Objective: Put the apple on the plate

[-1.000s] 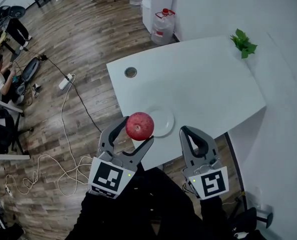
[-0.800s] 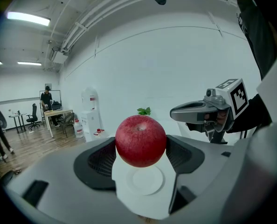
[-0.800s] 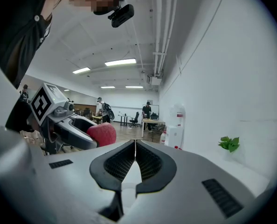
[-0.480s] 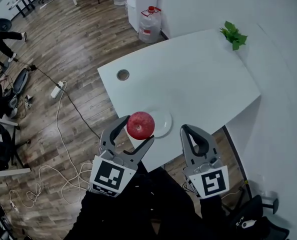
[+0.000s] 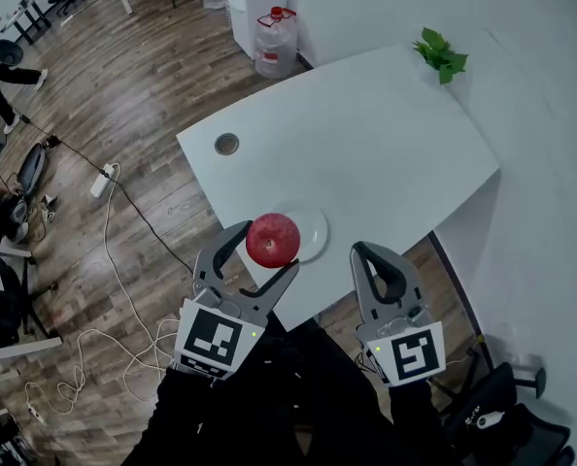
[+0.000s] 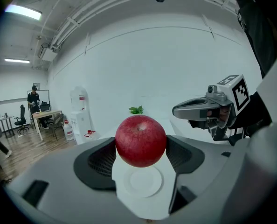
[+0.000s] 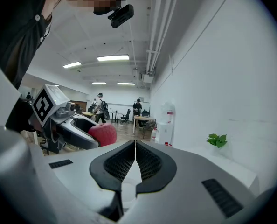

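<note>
A red apple (image 5: 272, 240) is clamped between the jaws of my left gripper (image 5: 259, 251), held in the air above the near edge of the white table (image 5: 386, 144). The left gripper view shows the apple (image 6: 141, 140) directly over the small white plate (image 6: 141, 181). From the head view the plate (image 5: 309, 234) lies just right of the apple, near the table's front edge. My right gripper (image 5: 376, 265) hangs to the right of the plate with its jaws shut and empty (image 7: 135, 158). The apple (image 7: 102, 134) also shows at left in the right gripper view.
A green leafy sprig (image 5: 439, 53) lies at the table's far corner, and a round cable hole (image 5: 226, 144) sits near its left edge. Water jugs (image 5: 275, 41) stand on the wooden floor beyond; cables (image 5: 123, 250) trail across the floor at left.
The table and plate have shifted left and nearer in the head view. The apple stays gripped in the left gripper, now closer over the plate; the right gripper holds its place.
</note>
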Motion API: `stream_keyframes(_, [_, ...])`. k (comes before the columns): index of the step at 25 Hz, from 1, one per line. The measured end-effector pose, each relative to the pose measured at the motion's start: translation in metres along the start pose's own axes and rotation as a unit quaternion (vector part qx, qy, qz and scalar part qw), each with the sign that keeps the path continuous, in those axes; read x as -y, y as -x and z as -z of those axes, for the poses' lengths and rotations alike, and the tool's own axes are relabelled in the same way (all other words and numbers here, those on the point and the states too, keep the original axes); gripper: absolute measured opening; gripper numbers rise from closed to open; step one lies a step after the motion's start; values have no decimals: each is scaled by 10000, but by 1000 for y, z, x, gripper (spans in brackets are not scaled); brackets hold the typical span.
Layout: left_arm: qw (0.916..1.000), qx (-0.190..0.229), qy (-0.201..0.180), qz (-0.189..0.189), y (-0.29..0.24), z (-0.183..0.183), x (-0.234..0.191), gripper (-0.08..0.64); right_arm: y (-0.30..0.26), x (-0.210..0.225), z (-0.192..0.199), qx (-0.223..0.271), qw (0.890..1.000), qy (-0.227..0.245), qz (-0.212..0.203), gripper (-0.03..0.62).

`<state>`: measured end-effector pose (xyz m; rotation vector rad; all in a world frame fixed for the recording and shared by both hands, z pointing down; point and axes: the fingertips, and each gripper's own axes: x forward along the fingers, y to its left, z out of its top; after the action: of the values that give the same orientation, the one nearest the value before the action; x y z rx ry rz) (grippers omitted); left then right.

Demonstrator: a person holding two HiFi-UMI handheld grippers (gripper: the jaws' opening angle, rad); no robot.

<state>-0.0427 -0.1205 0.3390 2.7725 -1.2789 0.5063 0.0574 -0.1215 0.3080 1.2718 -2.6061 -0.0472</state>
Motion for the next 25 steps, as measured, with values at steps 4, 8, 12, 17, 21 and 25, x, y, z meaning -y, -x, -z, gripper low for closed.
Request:
stream_keyframes(4, [10000,-18,-38,28,-8,1,1,345,4,0,9,-117,9999,-23,1,43])
stream_keyframes(8, [9999,-44,-58,86,-14,4,3,345,9,0,13,-190,9998,-46,32,42])
stream_keyframes(12, [9995,-133,-215,165,-26,12,6,345,11,-1,20,-265,9996,-55,38,43])
stream_keyframes(17, [9992,-208,-235,264,-40,22,7,345,14,-2,27,-421,9990,-68,111,43])
stream_keyframes(21, [9983,-447,-169,324,-52,43,11,345,16,0,35,-594,9980,-106,180,41])
stream_keyframes(25, [9971,-613,-166,409,-61,58,13,345,17,-1,34,-531,9984,-111,172,41])
